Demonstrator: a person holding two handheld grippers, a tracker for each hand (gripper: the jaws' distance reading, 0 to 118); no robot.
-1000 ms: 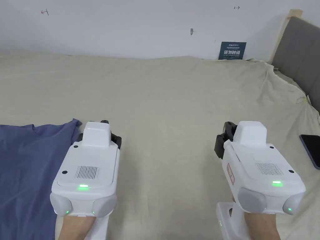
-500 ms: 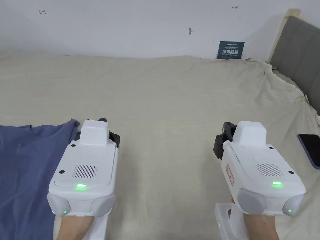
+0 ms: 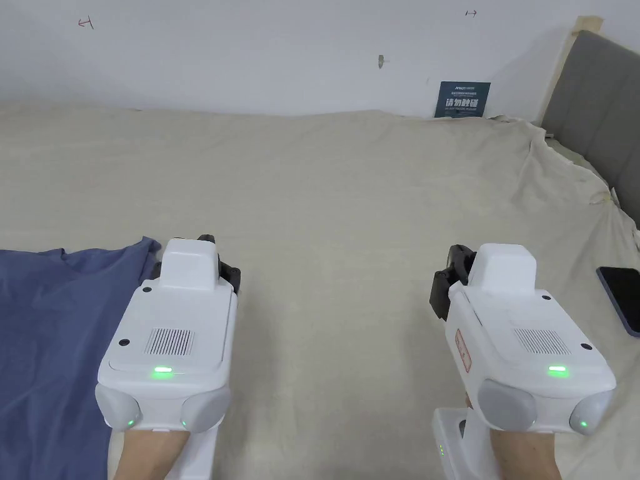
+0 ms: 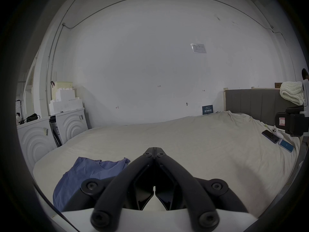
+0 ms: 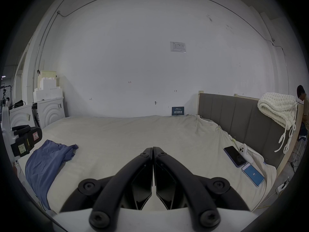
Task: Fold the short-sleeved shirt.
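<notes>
1. Shirt [image 3: 44,337], blue and rumpled, lies flat at the left end of the bed [image 3: 337,187], on the beige sheet; in the left gripper view [image 4: 87,172] it spreads just left of that tool's jaws, and in the right gripper view [image 5: 45,163] it lies well to the left.
2. Left tool [image 4: 154,152] hovers above the sheet just right of the shirt's near corner, apart from the cloth. Its jaws are pressed together at the tips with nothing between them. In the head view [image 3: 206,240] its white body hides most of the jaws.
3. Right tool [image 5: 152,149] hangs over bare sheet, well apart from the shirt. Its jaws are closed tip to tip, empty. In the head view [image 3: 451,265] only dark parts of it show past the white housing.
4. Phone [image 3: 622,299], dark, lies on the sheet at the right edge, near the grey headboard [image 3: 594,106].
</notes>
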